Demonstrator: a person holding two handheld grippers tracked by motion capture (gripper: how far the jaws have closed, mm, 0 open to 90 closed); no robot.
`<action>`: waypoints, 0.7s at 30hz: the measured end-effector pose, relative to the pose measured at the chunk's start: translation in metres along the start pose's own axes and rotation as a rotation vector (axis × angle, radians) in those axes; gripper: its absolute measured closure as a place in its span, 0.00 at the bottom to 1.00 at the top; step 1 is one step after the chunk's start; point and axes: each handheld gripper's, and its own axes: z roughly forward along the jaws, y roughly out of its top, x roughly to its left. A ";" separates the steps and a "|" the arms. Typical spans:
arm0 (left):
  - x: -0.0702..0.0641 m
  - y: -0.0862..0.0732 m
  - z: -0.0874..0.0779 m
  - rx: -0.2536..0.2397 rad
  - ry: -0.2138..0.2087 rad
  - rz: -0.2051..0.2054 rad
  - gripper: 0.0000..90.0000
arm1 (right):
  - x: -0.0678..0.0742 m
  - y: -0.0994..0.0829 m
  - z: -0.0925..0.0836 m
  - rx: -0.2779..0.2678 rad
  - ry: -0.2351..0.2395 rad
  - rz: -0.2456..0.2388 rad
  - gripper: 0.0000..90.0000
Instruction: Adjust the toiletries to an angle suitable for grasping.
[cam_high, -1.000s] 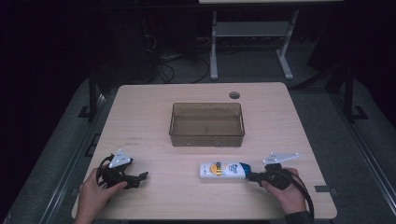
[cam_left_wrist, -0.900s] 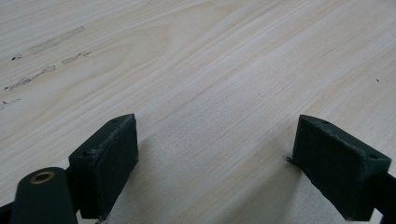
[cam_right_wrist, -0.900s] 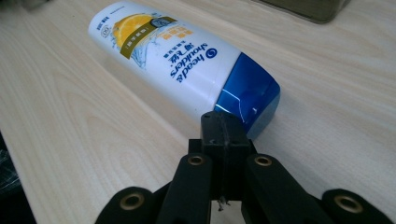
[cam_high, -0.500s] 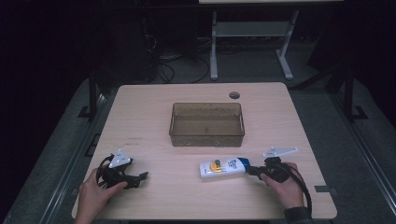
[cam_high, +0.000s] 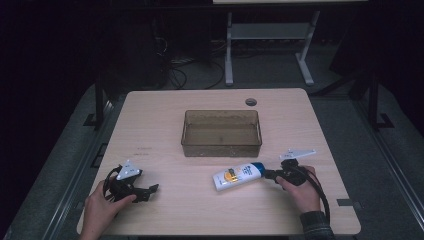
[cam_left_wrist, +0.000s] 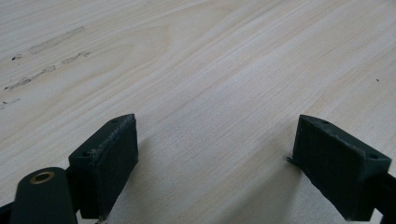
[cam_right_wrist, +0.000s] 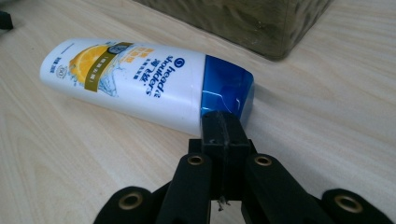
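Pale wood tabletop (cam_high: 165, 115) lies bare along its left and far edges, and a translucent brown bin (cam_high: 221, 133) sits at its middle, open side up. Near the front edge, right of centre, a white shampoo bottle (cam_high: 237, 176) lies on its side just in front of the bin, blue cap (cam_right_wrist: 226, 91) toward the right edge. Touching that cap with its tips, the right gripper (cam_right_wrist: 224, 130) has its jaws pressed together on nothing, while the left gripper (cam_high: 145, 190) rests by the front left corner, jaws wide apart over bare wood.
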 end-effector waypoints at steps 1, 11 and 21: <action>0.000 0.000 0.000 0.000 0.000 0.000 0.15 | -0.001 0.001 0.001 -0.002 0.000 0.000 1.00; 0.000 0.000 0.000 -0.001 0.000 -0.002 0.15 | -0.006 0.010 0.008 -0.009 -0.012 0.003 1.00; 0.000 0.000 0.000 0.000 -0.001 -0.003 0.15 | 0.006 0.018 0.003 -0.042 0.015 -0.012 1.00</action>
